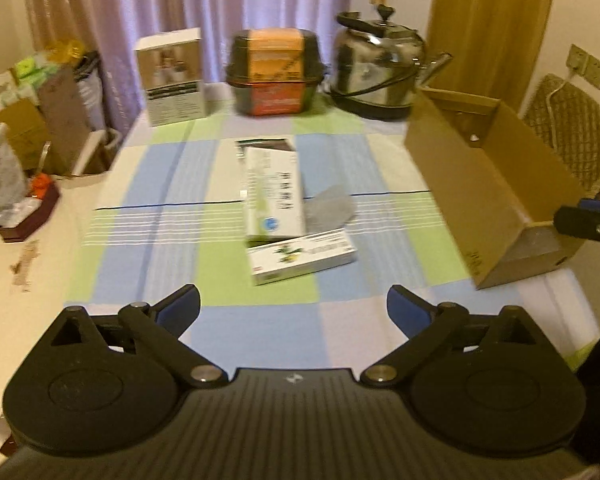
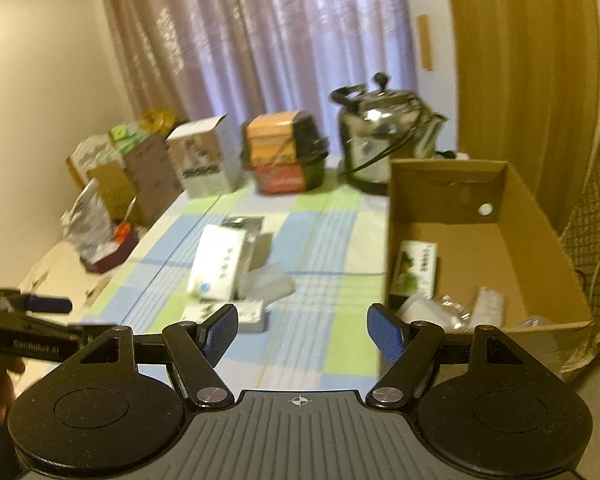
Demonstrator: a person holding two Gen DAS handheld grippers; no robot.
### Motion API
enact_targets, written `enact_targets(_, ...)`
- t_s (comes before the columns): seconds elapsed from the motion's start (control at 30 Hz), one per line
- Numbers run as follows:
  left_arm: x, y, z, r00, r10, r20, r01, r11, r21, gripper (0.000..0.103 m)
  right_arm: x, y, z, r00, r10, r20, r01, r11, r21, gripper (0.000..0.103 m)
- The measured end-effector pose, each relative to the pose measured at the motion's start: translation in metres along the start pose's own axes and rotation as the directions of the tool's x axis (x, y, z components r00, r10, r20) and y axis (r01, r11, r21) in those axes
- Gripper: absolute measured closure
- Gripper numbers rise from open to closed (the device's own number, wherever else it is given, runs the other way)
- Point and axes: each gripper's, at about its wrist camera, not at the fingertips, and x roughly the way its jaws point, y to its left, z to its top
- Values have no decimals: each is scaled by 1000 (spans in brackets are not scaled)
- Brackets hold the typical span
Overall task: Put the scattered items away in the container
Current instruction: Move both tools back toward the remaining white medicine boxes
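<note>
A tall white-and-green box [image 1: 274, 196] [image 2: 217, 266] lies mid-table on the checked cloth. A flat white box with a plant print [image 1: 302, 256] [image 2: 236, 314] sits just in front of it. A grey translucent piece [image 1: 332, 204] [image 2: 266, 282] rests to their right, and a dark flat packet [image 1: 266, 145] [image 2: 244, 222] lies behind. The cardboard container [image 1: 440, 160] [image 2: 496, 240] stands at the right, holding a green-print box [image 2: 416, 274] and small wrapped items [image 2: 456, 312]. My left gripper [image 1: 294, 312] is open, short of the flat box. My right gripper [image 2: 302, 334] is open, beside the container.
At the table's far edge stand a white carton [image 1: 174, 76], an orange-and-black pot box [image 1: 274, 72] and a steel kettle [image 1: 380, 68] with its cord. Cartons and bags [image 1: 28, 120] crowd the left side. A chair with a quilted pad [image 1: 572, 132] stands behind the container.
</note>
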Motion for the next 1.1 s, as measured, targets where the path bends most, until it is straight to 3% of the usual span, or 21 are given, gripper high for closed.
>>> enact_targets(0.47, 5, 44, -5, 999, 46, -10, -46, 998, -41, 1, 55, 47, -7, 991, 55, -119, -75, 982, -172, 26)
enact_targets(0.73, 47, 45, 23, 1000, 24, -9, -24, 1000, 6, 1, 113, 50, -13, 978, 59, -201, -102, 972, -211, 26)
enact_targets(1.1, 110, 64, 35, 999, -4, -44, 4, 1000, 5, 1, 220, 48, -5, 939, 122, -321, -235, 910, -342, 26)
